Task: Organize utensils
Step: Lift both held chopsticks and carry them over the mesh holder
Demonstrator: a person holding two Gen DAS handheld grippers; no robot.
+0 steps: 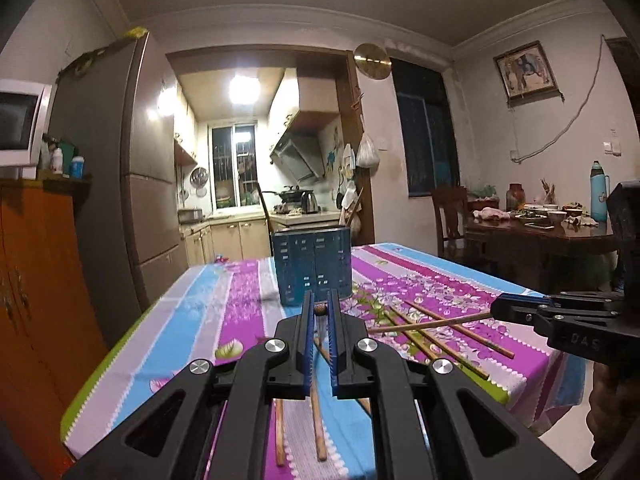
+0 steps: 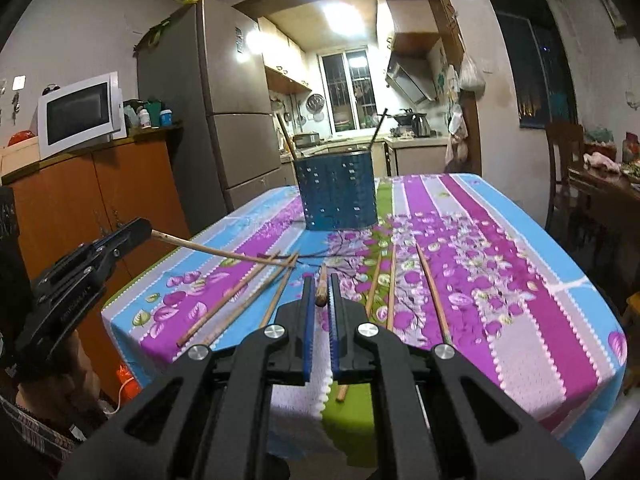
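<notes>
chopsticks were gripped by both grippers: the left gripper [image 1: 320, 307] was closed on one chopstick [image 1: 319, 400], and the right gripper [image 2: 320, 290] was closed on another chopstick [image 2: 321, 285]. both were held above the bench [image 2: 540, 320], which was covered by a floral cloth. loose chopsticks [image 2: 434, 292] were scattered on the cloth, near the blue perforated holder [image 2: 338, 192], which stood farther back.

Dim room, glaring kitchen ceiling light [image 1: 244, 89], fisheye-bent dark corners.
</notes>
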